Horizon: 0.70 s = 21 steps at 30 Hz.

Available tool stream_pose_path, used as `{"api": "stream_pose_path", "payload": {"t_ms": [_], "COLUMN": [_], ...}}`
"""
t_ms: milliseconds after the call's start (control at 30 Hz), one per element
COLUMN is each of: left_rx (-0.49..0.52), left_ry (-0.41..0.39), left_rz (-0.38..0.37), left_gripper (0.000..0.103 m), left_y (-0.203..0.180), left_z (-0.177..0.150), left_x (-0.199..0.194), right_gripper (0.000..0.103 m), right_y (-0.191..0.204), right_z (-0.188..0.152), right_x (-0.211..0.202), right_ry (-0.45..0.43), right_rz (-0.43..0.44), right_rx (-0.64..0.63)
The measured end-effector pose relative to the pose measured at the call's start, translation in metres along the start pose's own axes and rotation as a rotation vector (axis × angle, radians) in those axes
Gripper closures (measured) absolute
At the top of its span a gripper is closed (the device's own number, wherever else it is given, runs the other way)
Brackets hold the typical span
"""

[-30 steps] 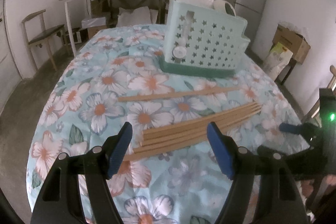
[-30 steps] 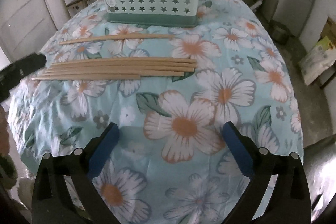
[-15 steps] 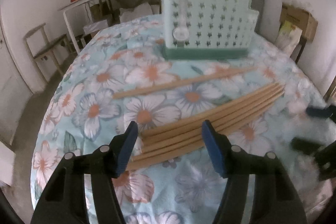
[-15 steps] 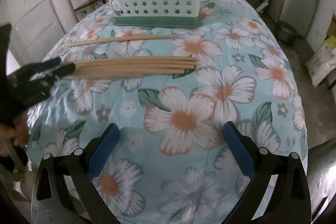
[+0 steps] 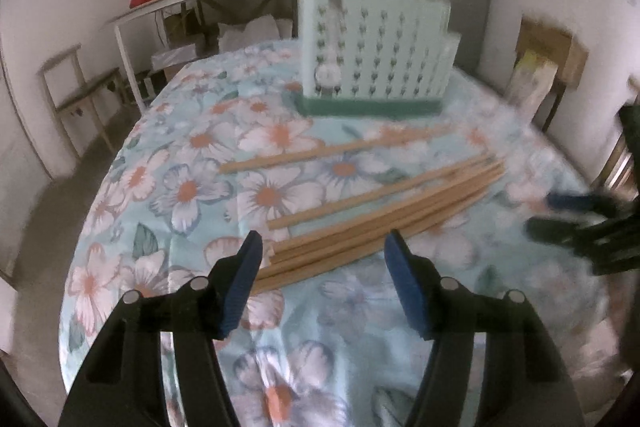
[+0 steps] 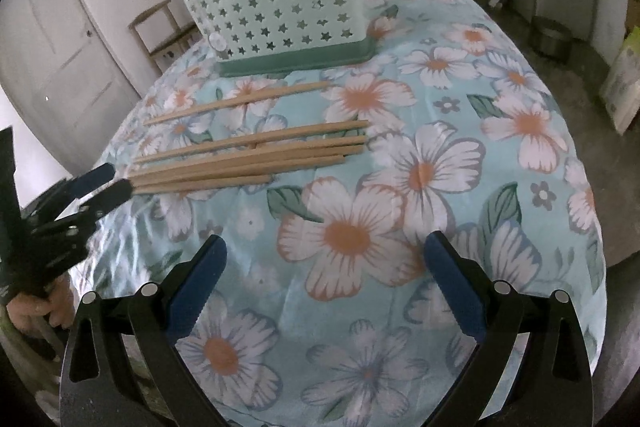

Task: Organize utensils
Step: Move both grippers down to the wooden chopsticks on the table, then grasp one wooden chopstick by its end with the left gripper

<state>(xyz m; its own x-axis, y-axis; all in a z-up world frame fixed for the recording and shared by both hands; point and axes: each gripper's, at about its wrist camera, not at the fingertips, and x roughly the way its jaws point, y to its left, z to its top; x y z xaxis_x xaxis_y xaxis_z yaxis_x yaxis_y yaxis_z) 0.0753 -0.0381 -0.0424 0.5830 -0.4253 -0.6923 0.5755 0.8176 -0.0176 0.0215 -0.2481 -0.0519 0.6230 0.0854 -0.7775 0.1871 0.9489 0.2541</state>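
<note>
Left gripper [image 5: 322, 269] parted over near chopstick bundle [image 5: 384, 223] for pickup, nothing clenched; right gripper [image 6: 326, 281] wide, empty, waiting.

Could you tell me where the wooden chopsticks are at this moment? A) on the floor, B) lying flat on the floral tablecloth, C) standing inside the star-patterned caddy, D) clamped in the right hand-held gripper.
B: the chopsticks lie flat on the floral tablecloth, in front of the caddy.

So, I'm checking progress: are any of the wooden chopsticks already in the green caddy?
No, all the chopsticks lie flat on the floral tablecloth in front of the caddy.
</note>
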Motion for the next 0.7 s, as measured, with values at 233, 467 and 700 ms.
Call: {"api": "stream_pose_path", "payload": {"t_ms": [233, 467, 700], "left_rx": [-0.236, -0.747, -1.158], "left_ry": [0.059, 0.143, 0.109], "left_rz": [-0.141, -0.303, -0.45], "left_gripper": [0.054, 0.067, 0.072], "left_y": [0.025, 0.084, 0.119], "left_z": [-0.012, -0.043, -0.068], "left_x": [-0.018, 0.005, 0.019], "right_gripper": [0.008, 0.008, 0.008], "right_y": [-0.004, -0.003, -0.001], "right_z": [0.0, -0.001, -0.001], "right_x": [-0.002, -0.002, -0.001], "right_ry": [-0.014, -0.01, -0.015], "right_rz": [0.018, -0.001, -0.009], "right_rx": [0.034, 0.029, 0.039]}}
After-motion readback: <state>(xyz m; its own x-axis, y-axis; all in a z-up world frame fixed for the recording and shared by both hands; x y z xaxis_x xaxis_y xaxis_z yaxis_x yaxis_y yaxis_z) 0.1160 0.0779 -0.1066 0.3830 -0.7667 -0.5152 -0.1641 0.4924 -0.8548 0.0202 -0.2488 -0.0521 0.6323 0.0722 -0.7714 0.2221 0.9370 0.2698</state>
